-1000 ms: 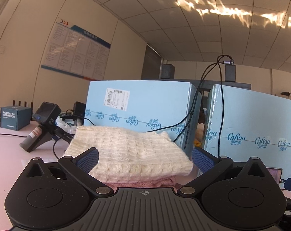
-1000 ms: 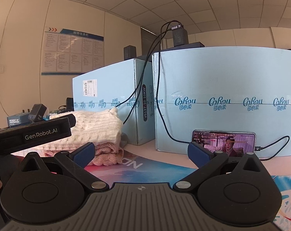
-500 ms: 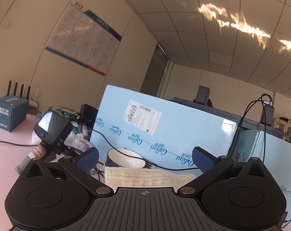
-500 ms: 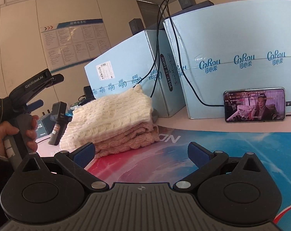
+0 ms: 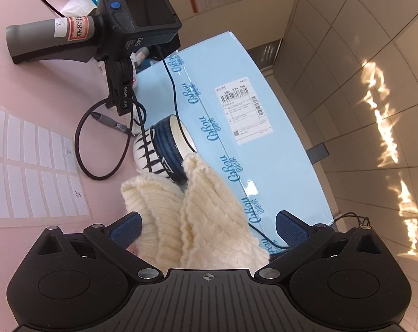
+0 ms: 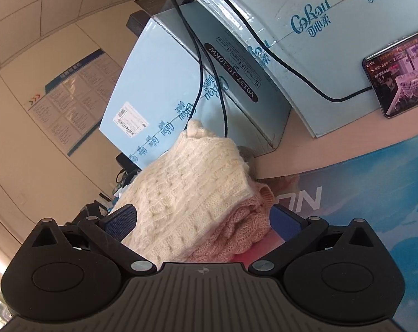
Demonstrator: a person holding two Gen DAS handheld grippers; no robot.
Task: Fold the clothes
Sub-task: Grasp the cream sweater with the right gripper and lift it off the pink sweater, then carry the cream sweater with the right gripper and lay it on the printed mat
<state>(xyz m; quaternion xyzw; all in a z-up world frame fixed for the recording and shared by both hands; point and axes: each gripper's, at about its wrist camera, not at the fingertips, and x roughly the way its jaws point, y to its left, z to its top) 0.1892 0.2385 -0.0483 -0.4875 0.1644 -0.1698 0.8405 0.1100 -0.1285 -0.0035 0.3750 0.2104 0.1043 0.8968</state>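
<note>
A folded cream knit sweater (image 6: 186, 191) lies on top of a folded pink knit sweater (image 6: 236, 229); the stack rests on the table, partly on the blue mat (image 6: 374, 193). My right gripper (image 6: 202, 221) is open, its fingers either side of the near edge of the stack. In the left wrist view the cream sweater (image 5: 197, 218) fills the gap between the blue pads of my left gripper (image 5: 209, 228), which is open and rolled sideways. A sliver of pink (image 5: 132, 249) shows by the left pad.
Light blue cartons (image 6: 164, 88) stand behind the stack, with black cables (image 6: 200, 63) hanging over them. A phone (image 6: 399, 74) leans on the right carton. A blue-and-white bowl (image 5: 164, 149), a handheld scanner (image 5: 98, 25), a pen (image 5: 109, 121) and label sheets (image 5: 31, 166) lie on the pink table.
Both grippers have tilted and moved in onto the sweater stack. The left view swung from the ceiling down to the table; the stack now sits between both sets of fingers.
</note>
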